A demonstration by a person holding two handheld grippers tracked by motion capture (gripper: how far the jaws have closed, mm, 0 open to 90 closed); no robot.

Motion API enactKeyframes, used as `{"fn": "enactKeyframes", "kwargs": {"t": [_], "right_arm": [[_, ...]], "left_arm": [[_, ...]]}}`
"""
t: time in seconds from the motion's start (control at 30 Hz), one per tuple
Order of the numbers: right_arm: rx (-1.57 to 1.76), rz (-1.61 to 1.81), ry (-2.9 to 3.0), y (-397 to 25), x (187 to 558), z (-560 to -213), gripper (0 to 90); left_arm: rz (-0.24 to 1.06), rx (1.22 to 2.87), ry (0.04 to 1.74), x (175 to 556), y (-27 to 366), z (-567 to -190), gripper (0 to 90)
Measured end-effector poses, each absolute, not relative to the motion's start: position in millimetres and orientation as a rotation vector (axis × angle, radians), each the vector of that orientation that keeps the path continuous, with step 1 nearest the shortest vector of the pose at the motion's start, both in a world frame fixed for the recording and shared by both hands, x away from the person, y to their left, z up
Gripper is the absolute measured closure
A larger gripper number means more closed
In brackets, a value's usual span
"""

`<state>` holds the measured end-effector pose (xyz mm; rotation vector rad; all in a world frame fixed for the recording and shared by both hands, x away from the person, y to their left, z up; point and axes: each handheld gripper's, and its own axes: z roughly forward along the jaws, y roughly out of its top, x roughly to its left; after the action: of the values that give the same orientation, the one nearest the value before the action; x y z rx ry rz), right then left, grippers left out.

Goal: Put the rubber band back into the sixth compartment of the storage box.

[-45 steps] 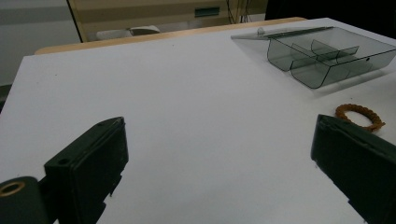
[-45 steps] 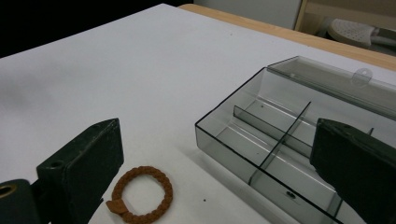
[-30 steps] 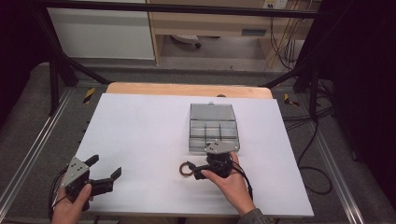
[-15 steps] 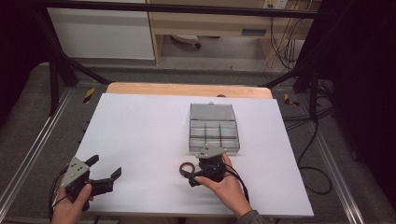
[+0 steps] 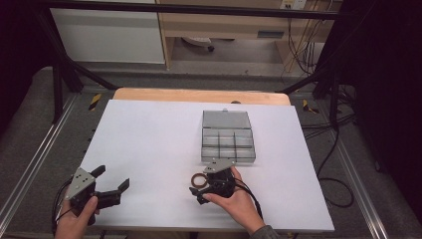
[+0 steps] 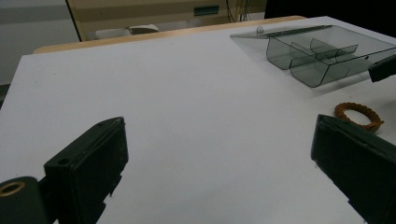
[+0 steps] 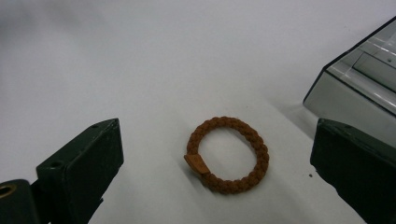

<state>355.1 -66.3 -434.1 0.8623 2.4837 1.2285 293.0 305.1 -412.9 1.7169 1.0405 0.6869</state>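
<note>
A clear, compartmented plastic box (image 5: 228, 137), its lid laid back, is shown beside a braided brown ring (image 7: 229, 154) lying flat on the white table (image 5: 149, 139) between the wide-spread jaws of the right gripper (image 5: 206, 186).

Brown braided ring (image 7: 228, 155) with a small tab, lying flat on the white counter (image 7: 140, 70). Right hand-held gripper (image 7: 215, 177) poised over it, black jaws spread wide to either side, touching nothing. Corner of a clear compartment box (image 7: 359, 79) at upper right, apart from the ring.
</note>
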Motion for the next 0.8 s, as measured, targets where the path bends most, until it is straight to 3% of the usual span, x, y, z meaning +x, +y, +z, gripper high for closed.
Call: {"fn": "enactKeyframes", "kwargs": {"t": [0.27,0.4,0.8], "right_arm": [[0.875,1.206,2.503,-64.1,355.8,-439.5,4.8],[0.895,1.241,2.48,-67.5,357.7,-437.2,20.0],[0.889,1.256,2.49,-70.6,359.6,-439.0,43.8]], "left_arm": [[0.687,1.72,1.04,293.1,305.0,-413.1,4.2],[0.689,1.721,1.04,293.1,305.0,-413.1,4.2],[0.689,1.728,1.039,293.2,304.9,-413.2,4.2]]}}
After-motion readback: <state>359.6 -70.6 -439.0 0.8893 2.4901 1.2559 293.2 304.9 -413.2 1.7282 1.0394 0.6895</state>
